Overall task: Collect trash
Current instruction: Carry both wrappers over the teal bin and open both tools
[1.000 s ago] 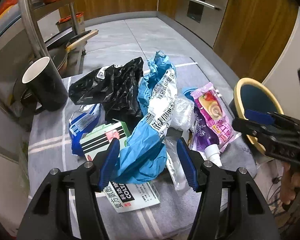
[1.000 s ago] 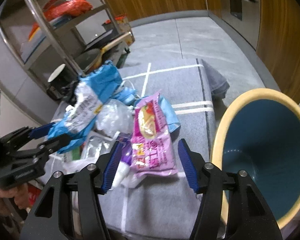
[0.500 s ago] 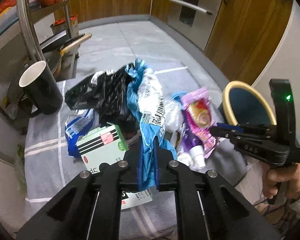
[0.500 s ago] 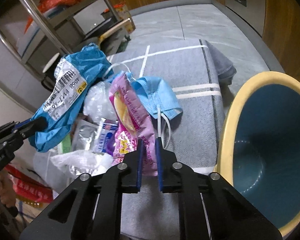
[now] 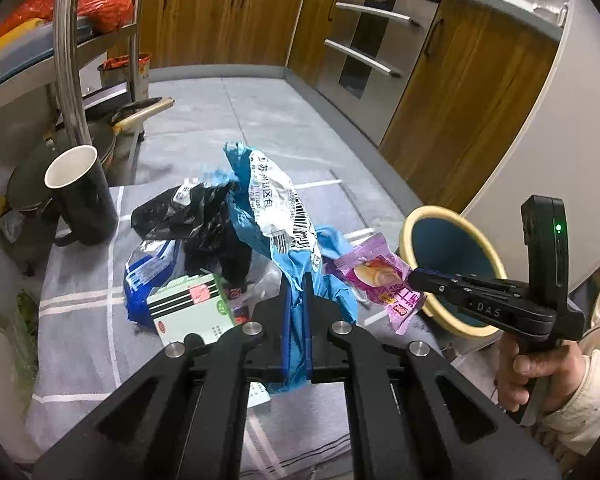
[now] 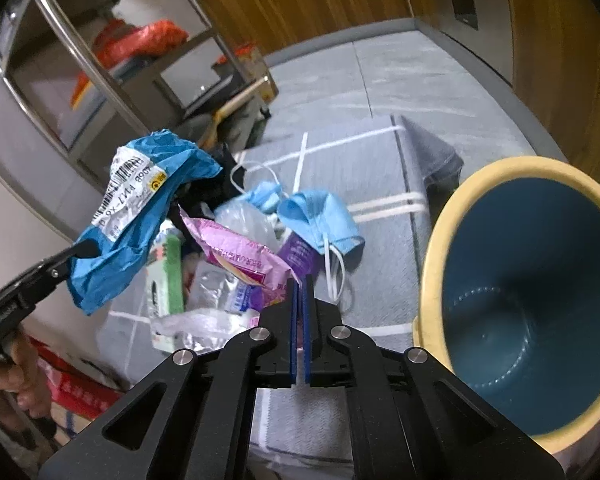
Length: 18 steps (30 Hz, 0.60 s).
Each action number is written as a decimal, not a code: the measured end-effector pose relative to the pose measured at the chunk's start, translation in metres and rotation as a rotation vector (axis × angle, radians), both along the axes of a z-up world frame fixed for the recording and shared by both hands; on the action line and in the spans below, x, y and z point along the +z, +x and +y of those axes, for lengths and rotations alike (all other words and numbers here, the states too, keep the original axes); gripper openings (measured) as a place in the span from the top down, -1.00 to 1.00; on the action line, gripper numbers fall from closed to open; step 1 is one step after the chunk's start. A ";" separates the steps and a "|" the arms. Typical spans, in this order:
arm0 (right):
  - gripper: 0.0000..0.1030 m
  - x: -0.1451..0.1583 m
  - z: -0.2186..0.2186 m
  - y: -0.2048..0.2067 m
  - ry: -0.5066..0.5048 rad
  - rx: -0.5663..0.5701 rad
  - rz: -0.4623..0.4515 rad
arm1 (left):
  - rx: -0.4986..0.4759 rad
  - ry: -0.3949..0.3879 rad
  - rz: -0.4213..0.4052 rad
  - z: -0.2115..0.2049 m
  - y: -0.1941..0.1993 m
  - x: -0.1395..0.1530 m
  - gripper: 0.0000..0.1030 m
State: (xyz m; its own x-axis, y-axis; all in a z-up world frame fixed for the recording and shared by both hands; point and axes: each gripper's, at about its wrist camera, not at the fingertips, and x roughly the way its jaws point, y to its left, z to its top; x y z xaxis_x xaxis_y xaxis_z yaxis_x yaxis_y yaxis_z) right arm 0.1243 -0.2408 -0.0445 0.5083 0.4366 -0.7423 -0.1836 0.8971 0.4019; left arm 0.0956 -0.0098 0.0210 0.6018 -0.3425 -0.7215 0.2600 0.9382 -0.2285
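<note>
My left gripper (image 5: 300,312) is shut on a crumpled blue mailer bag (image 5: 276,216) with a white barcode label and holds it up over the trash pile; the bag also shows in the right wrist view (image 6: 132,216). My right gripper (image 6: 299,300) is shut on a pink snack wrapper (image 6: 236,252), lifted off the cloth; the wrapper also shows in the left wrist view (image 5: 376,276). A blue bin with a yellow rim (image 6: 532,304) stands just right of the right gripper. The right gripper (image 5: 416,278) shows in the left wrist view, in front of the bin (image 5: 452,264).
A grey cloth (image 6: 364,168) holds a black plastic bag (image 5: 204,220), a green and white box (image 5: 192,308), a blue face mask (image 6: 320,220), a purple packet (image 6: 300,252) and clear wrappers (image 6: 204,320). A black mug (image 5: 80,196) stands at the left. A metal shelf rack (image 5: 68,60) is behind.
Both grippers went from open to shut, the left on the blue bag and the right on the pink wrapper. Both pieces have since been lifted off the pile.
</note>
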 end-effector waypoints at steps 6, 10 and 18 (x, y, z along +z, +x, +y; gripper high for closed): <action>0.94 0.020 -0.018 -0.012 0.032 -0.047 -0.050 | -0.041 -0.037 -0.071 -0.009 -0.009 0.016 0.93; 0.94 0.030 -0.039 -0.024 0.044 -0.099 -0.081 | -0.079 -0.048 -0.099 -0.022 -0.013 0.024 0.93; 0.94 0.030 -0.095 -0.049 0.020 -0.292 -0.089 | -0.228 -0.057 -0.109 -0.082 -0.020 0.025 0.93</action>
